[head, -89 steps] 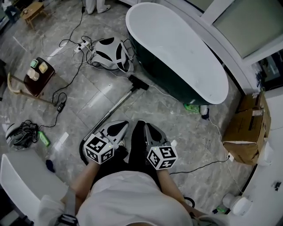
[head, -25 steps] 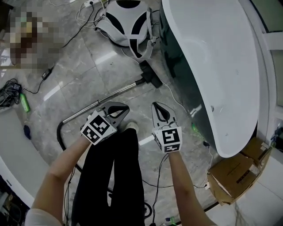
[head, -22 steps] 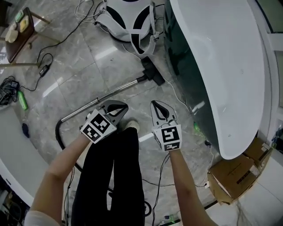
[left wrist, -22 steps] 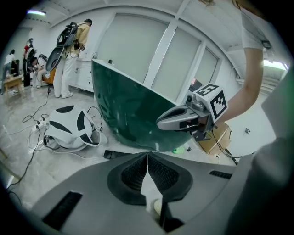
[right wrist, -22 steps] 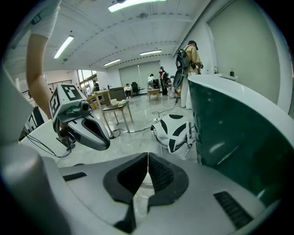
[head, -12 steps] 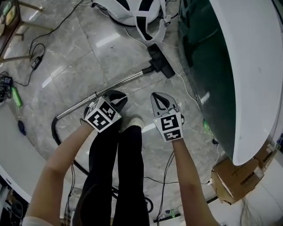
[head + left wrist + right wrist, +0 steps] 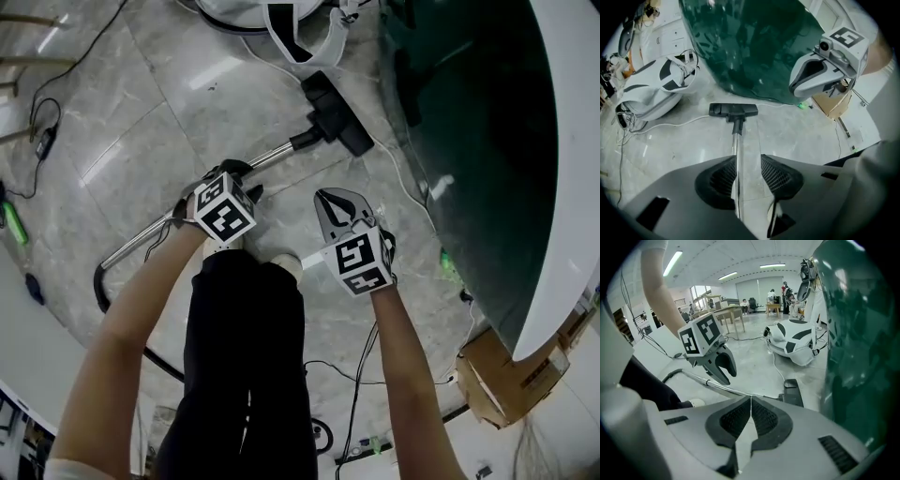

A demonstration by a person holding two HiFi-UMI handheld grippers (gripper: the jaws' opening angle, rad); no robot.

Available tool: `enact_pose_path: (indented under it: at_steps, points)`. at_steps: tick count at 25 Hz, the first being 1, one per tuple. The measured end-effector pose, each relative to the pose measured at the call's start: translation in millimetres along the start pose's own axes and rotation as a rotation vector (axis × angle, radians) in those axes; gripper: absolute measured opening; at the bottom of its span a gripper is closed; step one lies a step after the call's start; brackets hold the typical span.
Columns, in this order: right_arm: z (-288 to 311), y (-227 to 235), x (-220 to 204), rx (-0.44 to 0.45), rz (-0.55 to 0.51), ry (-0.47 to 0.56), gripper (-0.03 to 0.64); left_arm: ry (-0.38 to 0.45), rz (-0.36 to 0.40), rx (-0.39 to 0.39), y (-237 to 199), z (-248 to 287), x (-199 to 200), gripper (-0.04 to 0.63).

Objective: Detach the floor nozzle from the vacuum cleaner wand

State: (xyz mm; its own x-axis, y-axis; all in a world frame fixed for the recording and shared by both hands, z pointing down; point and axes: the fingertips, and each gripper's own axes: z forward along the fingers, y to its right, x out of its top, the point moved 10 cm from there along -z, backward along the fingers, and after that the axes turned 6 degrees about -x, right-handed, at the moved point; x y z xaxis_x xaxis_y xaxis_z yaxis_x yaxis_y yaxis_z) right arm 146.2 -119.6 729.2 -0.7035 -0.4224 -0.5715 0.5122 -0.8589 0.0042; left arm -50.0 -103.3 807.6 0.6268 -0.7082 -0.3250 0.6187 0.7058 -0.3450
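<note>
A chrome vacuum wand (image 7: 272, 155) lies on the marble floor, with the black floor nozzle (image 7: 336, 126) attached at its far end by the tub. My left gripper (image 7: 236, 178) is down over the wand. In the left gripper view the wand (image 7: 737, 154) runs between the jaws, close along the left pad. The jaws are opening and do not press on it. The nozzle (image 7: 733, 110) lies straight ahead. My right gripper (image 7: 330, 197) hovers to the right of the wand, shut and empty. The right gripper view shows the left gripper (image 7: 717, 367) straddling the wand (image 7: 736, 391).
A dark green bathtub (image 7: 487, 141) with a white rim fills the right side. The white vacuum body (image 7: 281, 14) lies beyond the nozzle. Cables trail over the floor. A cardboard box (image 7: 497, 375) stands at the lower right. The person's legs and a shoe (image 7: 281, 264) are below the grippers.
Both grippers have sunk toward the floor. The left one came down over the wand and its jaws parted. The right one stayed shut.
</note>
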Motion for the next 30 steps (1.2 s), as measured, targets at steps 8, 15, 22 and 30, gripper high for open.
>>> enact_pose_path:
  at_steps: [8, 15, 22, 30]
  points:
    - [47.4, 10.9, -31.8, -0.014, -0.003, 0.026, 0.014, -0.100, -0.035, 0.035, -35.3, 77.9, -16.5, 0.184]
    - [65.4, 14.2, -46.2, 0.007, -0.072, 0.022, 0.014, -0.212, 0.006, 0.151, -43.7, 128.5, -24.2, 0.187]
    - [69.8, 14.6, -50.0, 0.017, -0.137, -0.022, 0.015, -0.211, 0.015, 0.150, -33.7, 125.5, -24.0, 0.147]
    - [83.0, 15.7, -48.4, 0.036, -0.344, -0.161, 0.178, -0.218, 0.021, 0.127, -10.0, 99.0, -39.2, 0.146]
